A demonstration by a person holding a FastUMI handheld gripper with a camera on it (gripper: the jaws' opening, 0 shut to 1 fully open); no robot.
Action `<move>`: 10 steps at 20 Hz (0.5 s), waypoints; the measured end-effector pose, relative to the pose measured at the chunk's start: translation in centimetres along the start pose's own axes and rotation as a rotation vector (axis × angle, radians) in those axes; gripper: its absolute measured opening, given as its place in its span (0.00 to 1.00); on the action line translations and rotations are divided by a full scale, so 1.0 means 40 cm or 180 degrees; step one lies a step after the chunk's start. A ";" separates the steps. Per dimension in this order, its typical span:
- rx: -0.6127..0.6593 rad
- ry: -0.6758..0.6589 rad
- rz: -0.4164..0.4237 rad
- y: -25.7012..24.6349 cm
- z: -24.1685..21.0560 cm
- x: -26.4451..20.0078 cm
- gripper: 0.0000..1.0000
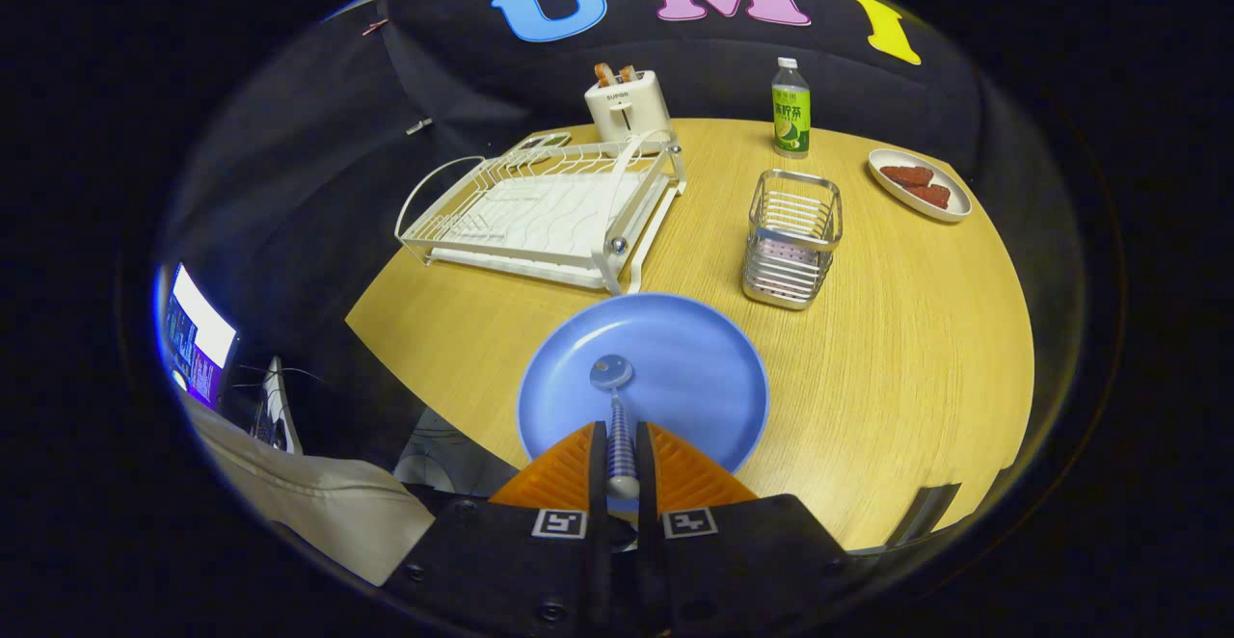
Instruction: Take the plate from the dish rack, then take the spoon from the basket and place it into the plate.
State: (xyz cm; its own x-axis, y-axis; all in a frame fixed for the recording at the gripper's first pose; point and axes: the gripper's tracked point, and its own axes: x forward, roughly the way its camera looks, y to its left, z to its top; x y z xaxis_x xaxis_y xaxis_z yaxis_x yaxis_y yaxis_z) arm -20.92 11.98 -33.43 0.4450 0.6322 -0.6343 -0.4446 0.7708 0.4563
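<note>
holding the spoon (615,407) by its handle, the gripper (622,455) had both orange fingers (564,469) pinched in on it, with the bowl end poking out over the middle of the blue plate (694,378); whether the spoon's tip was actually touching the plate or just hovering a hair above it couldn't be told from this angle.

so progress looked pretty far along; the plate sat flat on the table (916,349), just in front of the dish rack (549,209), and the rack itself looked bare, so the first half seemed done; the wire basket (792,238) stood beside the rack and a bit beyond the plate, and the spoon was plainly out of it; what looked left was basically letting go so the spoon settled on the plate, then backing off.

surface was a light wood-grain tabletop with a rounded edge; further back stood a white toaster (627,108) with toast sticking up, a green-labelled bottle (791,108), and a small white dish (921,185) with a couple of reddish-brown pieces on it; black cloth hung round the booth, a lit screen (198,339) glowed off to the side below table level, and a pale sleeve (318,503) showed near the gripper.
</note>
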 end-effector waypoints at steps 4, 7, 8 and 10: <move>0.0001 0.0223 -0.0101 -0.027 -0.052 0.048 0.14; -0.0022 0.0351 -0.0149 -0.035 -0.076 0.084 0.14; -0.0049 0.0397 -0.0175 -0.039 -0.089 0.093 0.14; -0.0101 0.0497 -0.0213 -0.046 -0.120 0.100 0.14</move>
State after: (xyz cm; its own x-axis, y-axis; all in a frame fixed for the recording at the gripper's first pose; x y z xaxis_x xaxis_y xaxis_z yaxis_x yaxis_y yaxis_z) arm -22.04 12.73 -39.80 0.3493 0.5577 -0.7529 -0.4436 0.8063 0.3914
